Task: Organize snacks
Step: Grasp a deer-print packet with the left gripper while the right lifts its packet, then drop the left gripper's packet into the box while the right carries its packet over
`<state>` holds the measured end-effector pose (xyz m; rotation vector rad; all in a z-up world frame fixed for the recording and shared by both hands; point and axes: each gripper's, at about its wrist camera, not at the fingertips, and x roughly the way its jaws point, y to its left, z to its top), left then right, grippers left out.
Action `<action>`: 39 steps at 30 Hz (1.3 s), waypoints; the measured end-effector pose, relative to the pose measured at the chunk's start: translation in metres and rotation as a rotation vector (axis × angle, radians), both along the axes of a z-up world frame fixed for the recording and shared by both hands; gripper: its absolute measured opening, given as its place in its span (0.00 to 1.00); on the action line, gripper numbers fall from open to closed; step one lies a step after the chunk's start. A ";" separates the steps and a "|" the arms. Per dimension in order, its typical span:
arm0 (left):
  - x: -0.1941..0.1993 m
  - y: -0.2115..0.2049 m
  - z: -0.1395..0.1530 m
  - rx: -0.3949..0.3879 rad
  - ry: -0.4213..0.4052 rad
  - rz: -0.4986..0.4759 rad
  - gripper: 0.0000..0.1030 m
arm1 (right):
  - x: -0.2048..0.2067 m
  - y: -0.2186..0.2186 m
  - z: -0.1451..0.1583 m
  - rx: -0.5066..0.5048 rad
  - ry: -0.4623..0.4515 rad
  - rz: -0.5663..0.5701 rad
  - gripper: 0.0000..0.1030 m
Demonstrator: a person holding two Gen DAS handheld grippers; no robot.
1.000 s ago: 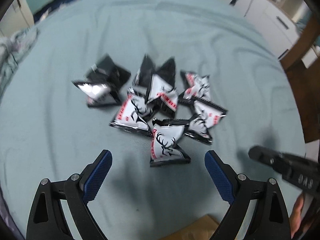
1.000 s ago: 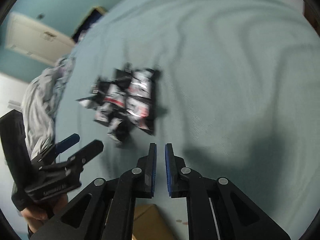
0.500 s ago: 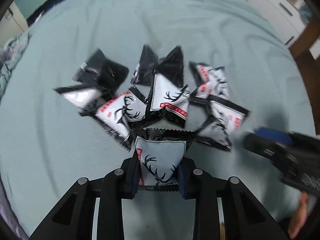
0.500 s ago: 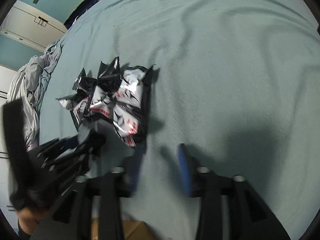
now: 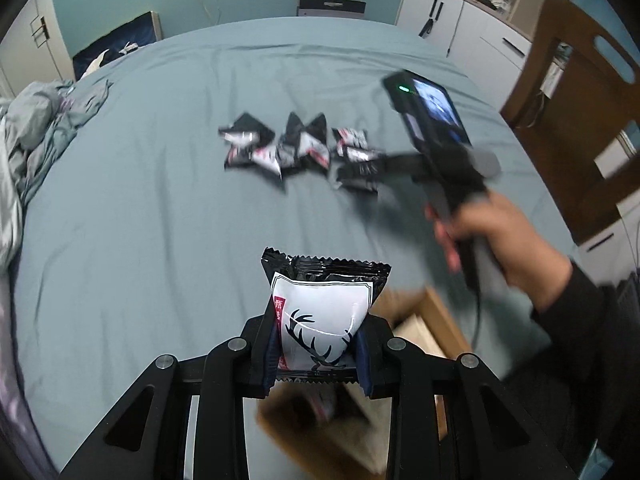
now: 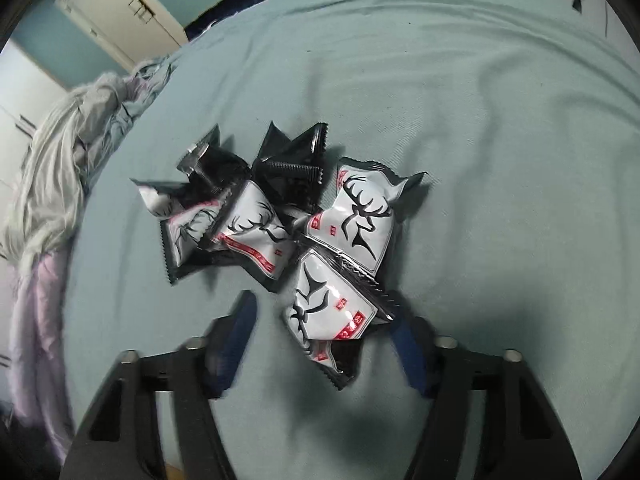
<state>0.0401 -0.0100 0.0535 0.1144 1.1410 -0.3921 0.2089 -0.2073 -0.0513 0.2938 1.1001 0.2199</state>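
Observation:
Several black-and-white snack packets with a deer print lie in a pile (image 5: 296,152) on the teal bed; the pile also shows in the right wrist view (image 6: 280,216). My left gripper (image 5: 318,354) is shut on one snack packet (image 5: 320,320) and holds it above an open cardboard box (image 5: 404,360). My right gripper (image 6: 326,340) is open, its fingers on either side of the nearest packet (image 6: 332,316) of the pile. It also shows in the left wrist view (image 5: 360,170), reaching the pile's right end.
The bed sheet (image 5: 140,220) spreads wide around the pile. A crumpled blanket (image 6: 60,168) lies on the left. A wooden chair (image 5: 576,128) and white cabinets (image 5: 460,20) stand at the right.
My left gripper closed on a packet and carried it back from the pile over the box. My right gripper opened and moved in to the pile.

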 end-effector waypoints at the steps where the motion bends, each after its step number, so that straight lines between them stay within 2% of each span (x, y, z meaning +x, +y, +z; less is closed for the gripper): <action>1: -0.013 0.001 -0.001 -0.006 -0.011 -0.003 0.29 | -0.002 0.002 0.000 -0.045 -0.005 0.002 0.37; 4: -0.044 -0.002 -0.016 0.031 -0.051 -0.037 0.29 | -0.016 -0.001 0.009 -0.025 -0.047 -0.003 0.35; 6: -0.059 -0.004 -0.023 0.054 -0.045 -0.062 0.29 | -0.031 -0.007 0.023 -0.001 -0.081 -0.017 0.35; 9: -0.067 -0.005 -0.025 0.023 -0.041 -0.092 0.29 | -0.064 -0.012 0.050 0.035 -0.136 -0.026 0.35; 13: -0.063 -0.002 -0.024 -0.023 -0.030 -0.089 0.29 | -0.129 -0.020 0.088 0.049 -0.223 0.000 0.35; 15: -0.068 -0.002 -0.025 -0.043 -0.023 -0.101 0.29 | -0.164 -0.022 0.094 0.056 -0.257 0.016 0.35; 19: -0.082 -0.007 -0.027 -0.018 -0.047 -0.120 0.30 | -0.233 -0.033 0.094 0.119 -0.298 0.022 0.35; 21: -0.083 -0.009 -0.027 -0.006 -0.059 -0.116 0.32 | -0.262 -0.033 0.093 0.170 -0.306 0.011 0.35; 22: -0.083 -0.010 -0.027 0.005 -0.071 -0.114 0.38 | -0.270 -0.035 0.094 0.185 -0.311 0.009 0.35; 23: -0.084 -0.011 -0.025 0.019 -0.090 -0.110 0.51 | -0.275 -0.035 0.095 0.190 -0.320 0.013 0.35; 24: -0.085 -0.011 -0.023 0.029 -0.112 -0.102 0.59 | -0.282 -0.031 0.096 0.188 -0.335 0.024 0.35; 25: -0.087 -0.010 -0.019 0.032 -0.135 -0.094 0.71 | -0.279 -0.029 0.096 0.186 -0.342 0.031 0.36; 26: -0.088 -0.009 -0.014 0.035 -0.164 -0.081 0.76 | -0.279 -0.026 0.094 0.185 -0.343 0.039 0.36; 28: -0.089 -0.003 -0.006 0.057 -0.221 -0.040 0.78 | -0.275 -0.017 0.086 0.158 -0.321 0.072 0.36; 32: -0.086 0.015 0.003 0.075 -0.273 0.065 0.79 | -0.263 0.003 0.079 0.090 -0.297 0.122 0.36; 39: -0.073 0.035 0.001 0.054 -0.258 0.146 0.79 | -0.251 0.023 0.087 0.050 -0.299 0.191 0.36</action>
